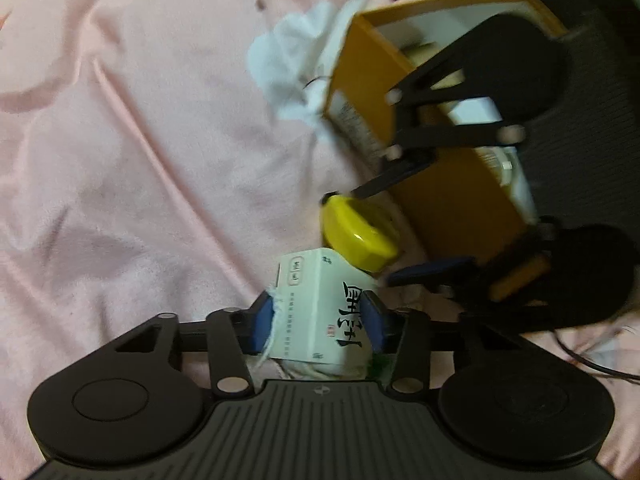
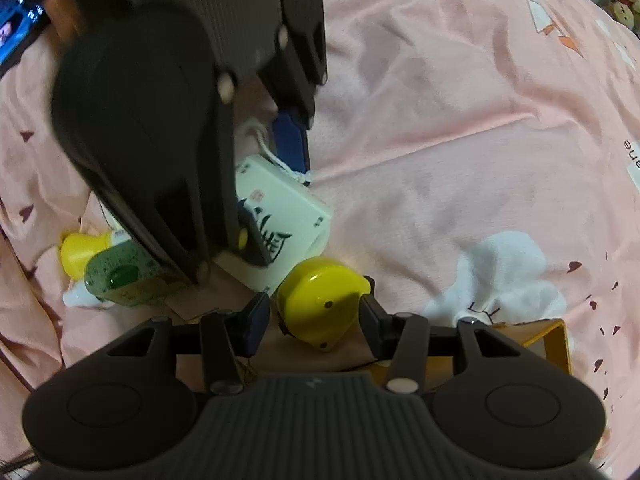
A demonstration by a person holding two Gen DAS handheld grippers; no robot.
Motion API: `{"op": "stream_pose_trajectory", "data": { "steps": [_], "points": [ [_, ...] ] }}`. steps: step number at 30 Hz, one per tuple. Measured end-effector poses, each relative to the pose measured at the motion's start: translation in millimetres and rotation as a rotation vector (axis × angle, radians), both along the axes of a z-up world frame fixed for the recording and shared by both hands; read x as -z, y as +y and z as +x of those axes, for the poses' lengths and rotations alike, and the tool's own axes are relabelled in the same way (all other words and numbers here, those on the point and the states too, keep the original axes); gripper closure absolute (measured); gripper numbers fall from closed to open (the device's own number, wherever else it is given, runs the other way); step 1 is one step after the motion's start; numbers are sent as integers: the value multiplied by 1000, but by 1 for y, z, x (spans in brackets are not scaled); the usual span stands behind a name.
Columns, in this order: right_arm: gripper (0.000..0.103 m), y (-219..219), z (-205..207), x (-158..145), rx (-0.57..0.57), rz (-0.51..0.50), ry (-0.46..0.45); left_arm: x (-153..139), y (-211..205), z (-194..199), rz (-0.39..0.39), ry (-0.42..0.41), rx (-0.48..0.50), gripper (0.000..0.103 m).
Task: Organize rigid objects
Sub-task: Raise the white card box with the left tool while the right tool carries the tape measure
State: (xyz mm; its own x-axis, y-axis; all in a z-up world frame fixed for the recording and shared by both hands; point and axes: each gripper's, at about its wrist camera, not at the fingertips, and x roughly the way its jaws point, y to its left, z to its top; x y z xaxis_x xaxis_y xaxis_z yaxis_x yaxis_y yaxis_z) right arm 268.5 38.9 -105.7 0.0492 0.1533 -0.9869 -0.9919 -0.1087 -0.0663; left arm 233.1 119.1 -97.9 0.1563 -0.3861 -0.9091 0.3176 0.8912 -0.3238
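Left wrist view: the left gripper (image 1: 318, 322) reaches forward low over the pink bedsheet (image 1: 132, 168), its blue-padded fingers (image 1: 262, 326) pressed against both sides of a white rectangular carton with black brush lettering (image 1: 320, 304), so it is clamped on that carton. A frayed white cord hangs at the carton's left edge. Just beyond the carton lies a yellow round plastic case (image 1: 358, 232), touching or nearly touching its far corner. The right gripper (image 1: 382, 226) comes in from the right side with one finger on each side of the yellow case; whether they press it cannot be told here. Behind it stands an open orange cardboard box (image 1: 400, 92) on the sheet's far right part, holding a white bottle and printed packets, blurred. A crumpled white cloth (image 1: 292, 64) lies against the box's left wall.

Right wrist view: the right gripper (image 2: 314, 318) points down, its fingers (image 2: 256, 320) apart with the yellow case (image 2: 320, 304) between them; the right finger touches the case, the left stands just beside it. The left gripper (image 2: 276, 184) comes from above, gripping the white carton (image 2: 288, 216). To the left lie a green printed bottle (image 2: 124, 276) and a yellow-capped bottle (image 2: 82, 252). The orange box's rim (image 2: 556, 340) shows low right, the white cloth (image 2: 504, 272) beside it.
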Motion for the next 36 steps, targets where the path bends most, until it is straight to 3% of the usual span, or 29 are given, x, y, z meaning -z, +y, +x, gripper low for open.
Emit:
{"op": "stream_pose_trajectory", "data": {
  "steps": [3, 6, 10, 14, 22, 24, 29, 34, 36],
  "points": [
    [54, 2, -1, 3, -4, -14, -2, -5, 0, -5, -54, 12, -18, 55],
    [54, 4, -2, 6, -4, -31, -11, 7, -7, -4, -23, 24, -42, 60],
    [55, 8, -5, 9, -7, -40, -38, 13, -10, -3, -53, 49, -72, 68],
    [55, 8, -15, 9, 18, -30, -56, -4, -8, -13, -20, 8, -69, 71],
    [56, 17, -14, 17, 101, -29, -64, -31, 14, -28, 19, -28, -154, 73],
    [68, 17, -15, 14, 122, -17, -61, -34, 18, -31, 31, -34, -174, 73],
    [80, 12, -24, -8, 145, 27, -112, -32, 15, -32, 63, -3, -199, 72],
    [81, 11, -27, -5, 178, 24, -141, -17, 9, -25, 81, -8, -202, 72],
    [76, 14, -32, -3, 178, 19, -148, -9, 7, -22, 96, 4, -190, 72]
  ]
}}
